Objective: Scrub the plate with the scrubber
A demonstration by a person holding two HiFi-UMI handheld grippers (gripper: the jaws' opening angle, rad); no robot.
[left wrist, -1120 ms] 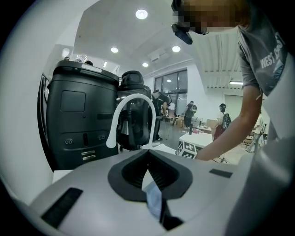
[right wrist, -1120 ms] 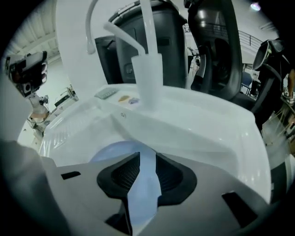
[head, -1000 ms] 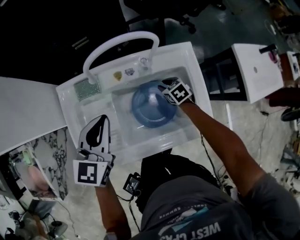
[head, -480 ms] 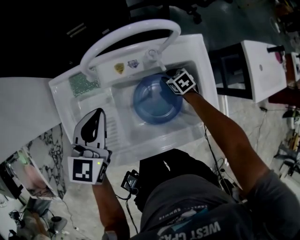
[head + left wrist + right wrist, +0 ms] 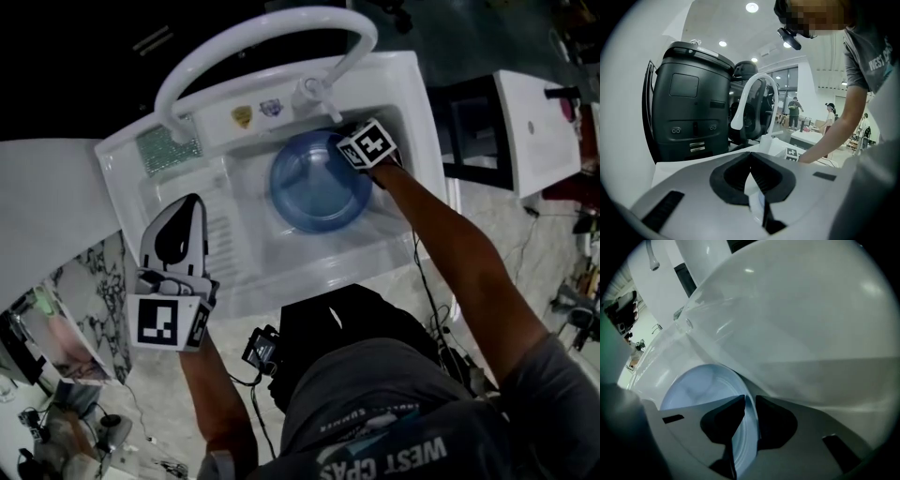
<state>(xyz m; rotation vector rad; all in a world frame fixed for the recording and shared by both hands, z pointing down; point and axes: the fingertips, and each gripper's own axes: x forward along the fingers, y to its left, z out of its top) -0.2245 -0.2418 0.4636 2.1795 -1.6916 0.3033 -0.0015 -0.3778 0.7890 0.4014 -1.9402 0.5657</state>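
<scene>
Right gripper (image 5: 749,401): its jaws have just been closing on the plate (image 5: 701,387)'s right rim, likely to steady it. Left gripper (image 5: 751,161) is closed and empty.

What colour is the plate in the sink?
The plate is light blue, clearest in the head view.

Plate (image 5: 701,385): pale blue, lying in the sink.
Right claw (image 5: 746,403): jaws just drawn closer, rim clamped between them.
Sink (image 5: 801,324): white wall seen behind.

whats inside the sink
A blue plate, its rim pinched by the right gripper, whose jaws have just been closing. The sink's floor under the plate is hidden.
</scene>
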